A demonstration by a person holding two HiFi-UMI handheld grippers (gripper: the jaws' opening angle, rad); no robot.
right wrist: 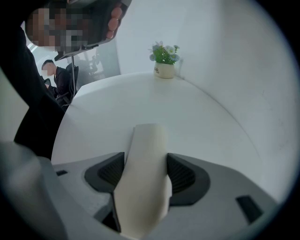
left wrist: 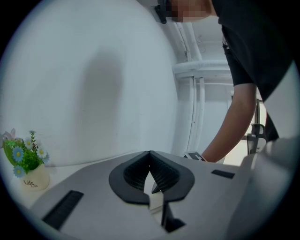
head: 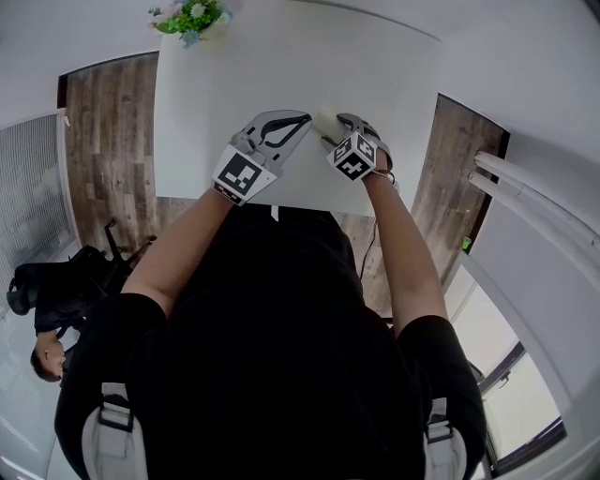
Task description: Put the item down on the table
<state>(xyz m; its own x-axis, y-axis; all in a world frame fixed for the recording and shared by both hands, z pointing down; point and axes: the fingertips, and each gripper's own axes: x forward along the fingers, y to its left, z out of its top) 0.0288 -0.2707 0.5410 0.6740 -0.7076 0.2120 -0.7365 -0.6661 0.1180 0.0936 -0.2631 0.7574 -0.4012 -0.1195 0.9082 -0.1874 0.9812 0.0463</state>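
Observation:
A cream, smooth, elongated item [right wrist: 145,174] sticks out forward between the jaws of my right gripper [right wrist: 146,169], which is shut on it. In the head view that item [head: 324,119] shows as a pale stub above the near part of the white table [head: 234,75], with the right gripper [head: 334,131] behind it. My left gripper [head: 298,122] sits just left of the item, its tip close to it. Its jaws meet at the tips in the left gripper view [left wrist: 150,154], with nothing held.
A small white pot of flowers [head: 192,19] stands at the table's far left corner; it also shows in both gripper views [left wrist: 28,166] [right wrist: 164,58]. Wood floor [head: 112,141] flanks the table. White pipes [head: 534,202] run at right. A seated person [head: 47,356] is at lower left.

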